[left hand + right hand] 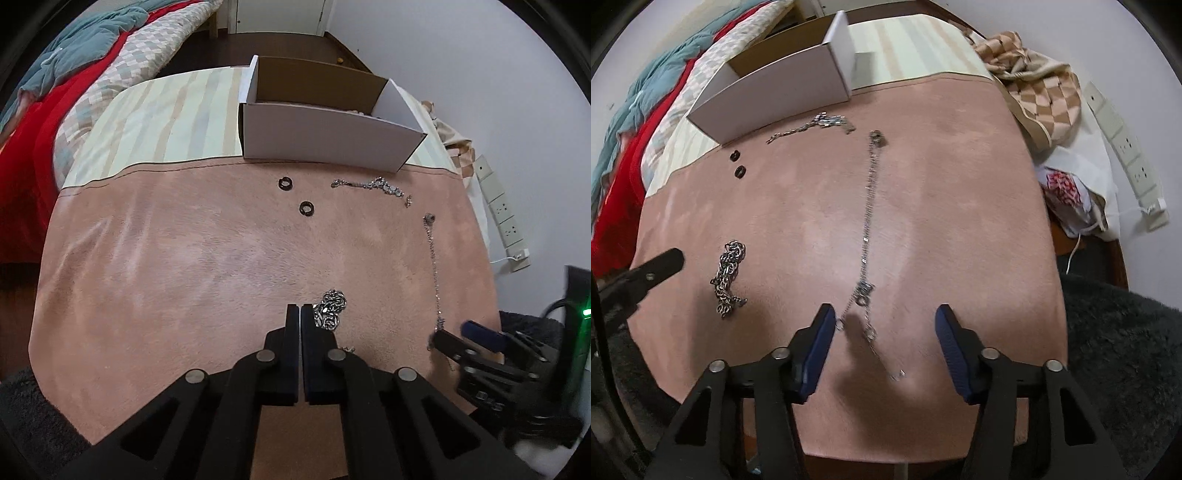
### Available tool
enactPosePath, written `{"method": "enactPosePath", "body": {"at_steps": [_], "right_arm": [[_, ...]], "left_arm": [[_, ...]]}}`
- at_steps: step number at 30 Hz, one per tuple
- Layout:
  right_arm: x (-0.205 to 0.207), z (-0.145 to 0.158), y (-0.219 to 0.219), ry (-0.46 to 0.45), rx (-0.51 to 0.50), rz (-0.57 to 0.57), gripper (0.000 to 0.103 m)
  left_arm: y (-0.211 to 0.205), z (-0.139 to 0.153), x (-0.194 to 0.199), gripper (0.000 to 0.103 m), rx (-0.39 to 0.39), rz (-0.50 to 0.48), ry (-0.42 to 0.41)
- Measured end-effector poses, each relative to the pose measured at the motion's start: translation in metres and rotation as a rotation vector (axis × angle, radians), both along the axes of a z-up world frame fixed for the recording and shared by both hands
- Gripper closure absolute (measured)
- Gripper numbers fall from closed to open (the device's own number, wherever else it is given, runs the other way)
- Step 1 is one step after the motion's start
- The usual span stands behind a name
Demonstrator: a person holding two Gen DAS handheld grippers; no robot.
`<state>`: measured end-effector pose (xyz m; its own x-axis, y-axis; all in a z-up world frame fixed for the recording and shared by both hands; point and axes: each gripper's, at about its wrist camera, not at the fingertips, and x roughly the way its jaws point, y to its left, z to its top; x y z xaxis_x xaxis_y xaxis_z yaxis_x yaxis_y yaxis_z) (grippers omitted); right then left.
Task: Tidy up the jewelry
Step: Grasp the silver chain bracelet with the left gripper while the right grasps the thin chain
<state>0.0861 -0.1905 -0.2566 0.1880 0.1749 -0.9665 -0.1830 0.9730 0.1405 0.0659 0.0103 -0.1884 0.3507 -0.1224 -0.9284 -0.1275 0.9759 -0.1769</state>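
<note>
- In front of the white box (pixel 325 136), on the pink cloth (pixel 184 258) covering the desk, the jewelry lies spread out singly, probably so each piece can be picked up alone.
- Nearest the box: two dark rings (pixel 306 208) and a short silver chain (pixel 369 184).
- The long thin chain (pixel 868 206) runs straight away from the box toward the right gripper (pixel 885 325), whose jaws stand wide apart around its near end, likely readying a grasp.
- The bunched heavy chain (pixel 330 308) lies far from the box, just beside the left gripper (pixel 298 314), whose jaws are pressed together, holding nothing.
</note>
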Motion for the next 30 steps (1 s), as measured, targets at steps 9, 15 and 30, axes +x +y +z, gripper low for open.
{"method": "enactPosePath", "body": {"at_steps": [9,15,30], "right_arm": [[-0.005,-0.004,0.01,-0.062,-0.029,0.027,0.101],[-0.01,0.007,0.0,-0.081,0.012,0.004,0.101],[-0.005,0.017,-0.008,-0.078,0.063,-0.032,0.101]], "left_arm": [[0.011,-0.032,-0.008,0.092,-0.117,0.055,0.136],[-0.003,-0.039,-0.006,0.044,-0.105,0.017,0.138],[-0.018,-0.038,0.012,0.103,-0.054,-0.043,0.059]]}}
